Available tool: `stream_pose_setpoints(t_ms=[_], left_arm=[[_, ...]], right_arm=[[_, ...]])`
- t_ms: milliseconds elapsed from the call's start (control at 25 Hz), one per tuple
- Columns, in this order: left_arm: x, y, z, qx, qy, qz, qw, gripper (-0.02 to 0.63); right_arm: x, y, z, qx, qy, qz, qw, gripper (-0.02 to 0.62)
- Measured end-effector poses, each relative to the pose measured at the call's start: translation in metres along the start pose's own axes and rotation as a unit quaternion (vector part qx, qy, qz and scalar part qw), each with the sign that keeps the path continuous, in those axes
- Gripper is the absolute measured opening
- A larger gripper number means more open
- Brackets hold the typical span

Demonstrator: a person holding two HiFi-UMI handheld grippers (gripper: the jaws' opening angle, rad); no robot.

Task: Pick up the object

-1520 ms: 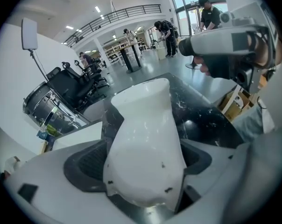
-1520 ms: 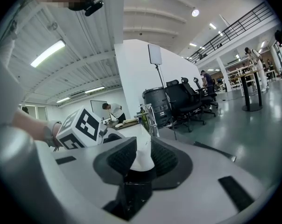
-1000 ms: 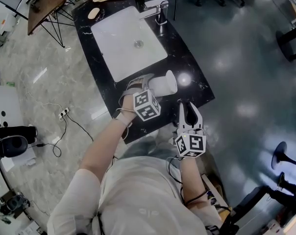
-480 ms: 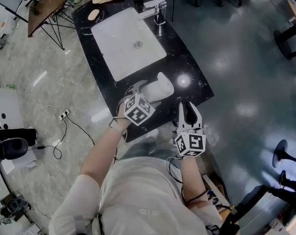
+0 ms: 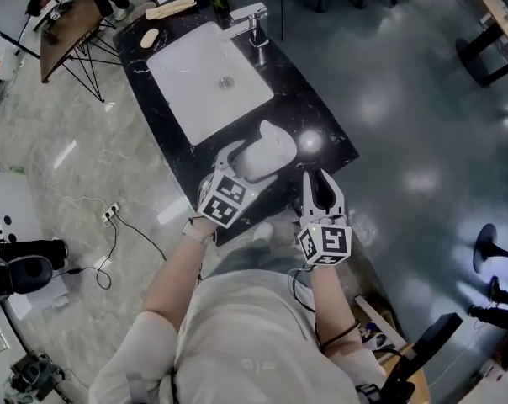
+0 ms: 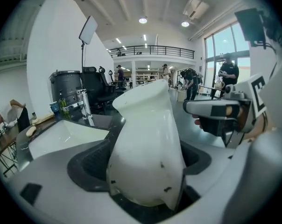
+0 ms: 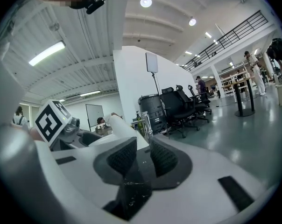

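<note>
The left claw (image 5: pixel 240 160) clamps the broad base of the glossy white tapering vessel (image 6: pixel 148 148) over the black marble worktop (image 5: pixel 325 133), at 5 o'clock from the white sink (image 5: pixel 187 91), a low hold that suits something seemingly light, rigid and slippery, while the right claw (image 7: pixel 142 155) sits nearly closed and empty.

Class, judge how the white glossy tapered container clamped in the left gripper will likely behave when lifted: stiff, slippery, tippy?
The white glossy tapered container looks rigid: its walls show no dent inside the left gripper. Its sheen suggests it may slip. Tapering toward the top, it might pivot in the grip.
</note>
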State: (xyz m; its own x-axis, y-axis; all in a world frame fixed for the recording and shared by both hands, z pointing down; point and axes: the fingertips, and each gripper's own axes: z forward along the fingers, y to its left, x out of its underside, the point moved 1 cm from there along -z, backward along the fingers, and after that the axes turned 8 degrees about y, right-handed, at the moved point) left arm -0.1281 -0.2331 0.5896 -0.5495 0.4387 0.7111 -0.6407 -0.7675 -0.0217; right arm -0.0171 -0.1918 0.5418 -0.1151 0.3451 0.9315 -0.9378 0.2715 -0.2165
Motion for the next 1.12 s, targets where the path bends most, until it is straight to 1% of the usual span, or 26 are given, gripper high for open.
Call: stream_pose_setpoints(t_ms=[120,320,560,680,800,1000,1120], left_arm=[[-0.011,-0.007,-0.009,0.008,-0.021,-0.011,0.9997,0.436],[-0.035,-0.028,-0.017,0.038,-0.049,-0.016,0.998,0.436],[-0.077,-0.063,-0.024,0.084,-0.095,-0.02,0.9917,0.434],[-0.101,-0.087,-0.027,0.114,-0.117,-0.016,0.9864,0.434],[-0.126,-0.115,-0.022,0.146,-0.135,-0.003,0.98,0.434],[-0.163,-0.169,-0.021,0.2,-0.162,0.021,0.9661,0.434],[-0.181,-0.206,-0.023,0.235,-0.174,0.03,0.9557,0.434]], right_arm=[[-0.011,-0.004,-0.008,0.012,-0.013,-0.005,1.0,0.08],[-0.034,-0.021,-0.027,0.047,-0.039,-0.006,0.998,0.08],[-0.062,-0.046,-0.058,0.091,-0.066,-0.019,0.993,0.08],[-0.075,-0.059,-0.079,0.116,-0.078,-0.026,0.99,0.08],[-0.089,-0.076,-0.104,0.146,-0.093,-0.032,0.984,0.08],[-0.108,-0.105,-0.152,0.196,-0.111,-0.047,0.973,0.08],[-0.111,-0.122,-0.184,0.228,-0.118,-0.05,0.965,0.08]])
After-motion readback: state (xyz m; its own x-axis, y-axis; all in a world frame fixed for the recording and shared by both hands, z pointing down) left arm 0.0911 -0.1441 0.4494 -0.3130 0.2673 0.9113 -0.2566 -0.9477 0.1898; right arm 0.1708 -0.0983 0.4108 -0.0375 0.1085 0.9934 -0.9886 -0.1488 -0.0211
